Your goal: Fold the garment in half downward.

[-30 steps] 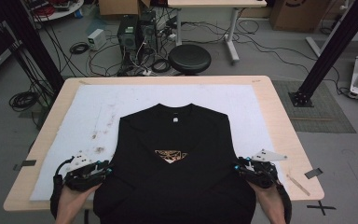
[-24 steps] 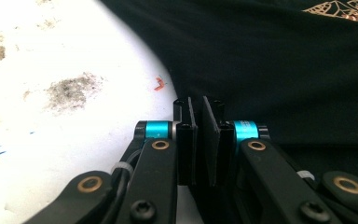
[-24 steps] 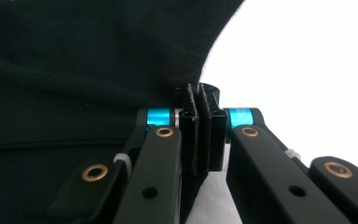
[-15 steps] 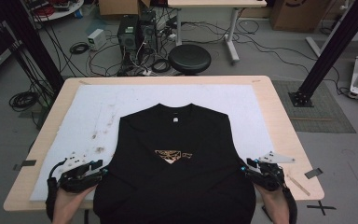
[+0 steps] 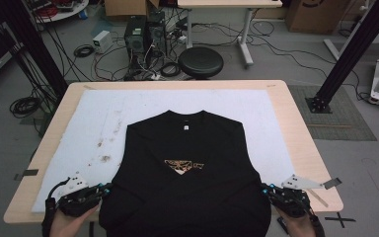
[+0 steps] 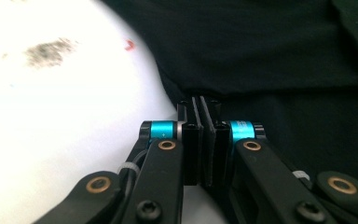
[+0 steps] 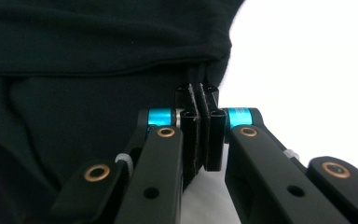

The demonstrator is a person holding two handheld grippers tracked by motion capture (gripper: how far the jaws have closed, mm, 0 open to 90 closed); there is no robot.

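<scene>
High view: a black cotton T-shirt with a gold chest print [image 5: 185,182] lies flat on the white foam mat [image 5: 89,128] covering the light wooden table [image 5: 296,143], sleeves folded inward, its hem at the near edge. The left gripper [image 5: 103,190] and right gripper [image 5: 265,188] sit at the shirt's lower side edges. Both sets of jaws have just been closing and are now pressed together; whether either pinches fabric cannot be told. Risk: a shallow bite on one side lets the edge slip out on lifting, skewing the fold and undoing the tucked sleeves.
</scene>
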